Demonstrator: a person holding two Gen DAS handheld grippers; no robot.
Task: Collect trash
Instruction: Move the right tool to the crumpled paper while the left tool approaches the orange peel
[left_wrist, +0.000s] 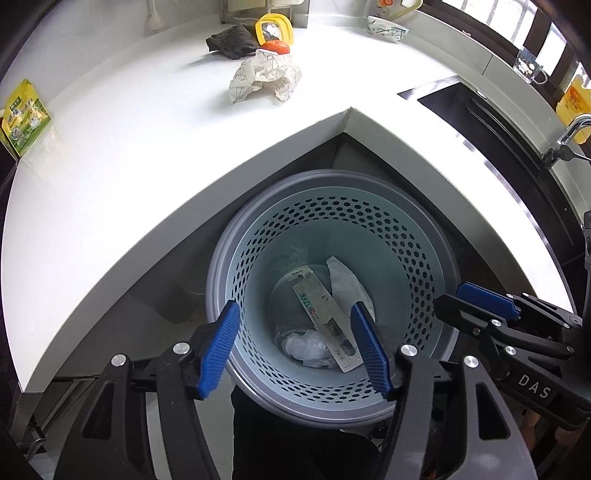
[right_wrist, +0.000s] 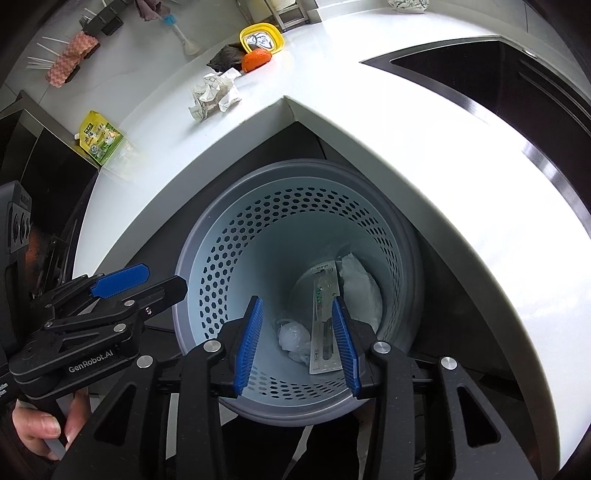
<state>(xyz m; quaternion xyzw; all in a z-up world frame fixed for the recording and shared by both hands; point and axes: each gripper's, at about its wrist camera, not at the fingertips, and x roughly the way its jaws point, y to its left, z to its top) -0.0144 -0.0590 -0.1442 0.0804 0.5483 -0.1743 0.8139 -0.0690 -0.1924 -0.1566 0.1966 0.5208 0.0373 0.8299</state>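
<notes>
Drop step looks done, so next is fetching more trash.

- left gripper (left_wrist: 293, 349): blue pads spread, nothing between, hanging over bin (left_wrist: 417, 266)
- bin on floor, tucked in counter's inner corner; flat package (left_wrist: 325, 317), white paper, clear plastic wad already at bottom
- right gripper (right_wrist: 297, 345): pads apart too, empty, over same bin
- leftover on countertop (left_wrist: 122, 155): crumpled paper (left_wrist: 264, 75) near orange peel-ish thing (left_wrist: 275, 46), well away from bin

Next move, my guess: lift clear of rim, swing to crumpled paper, pinch it.
</notes>
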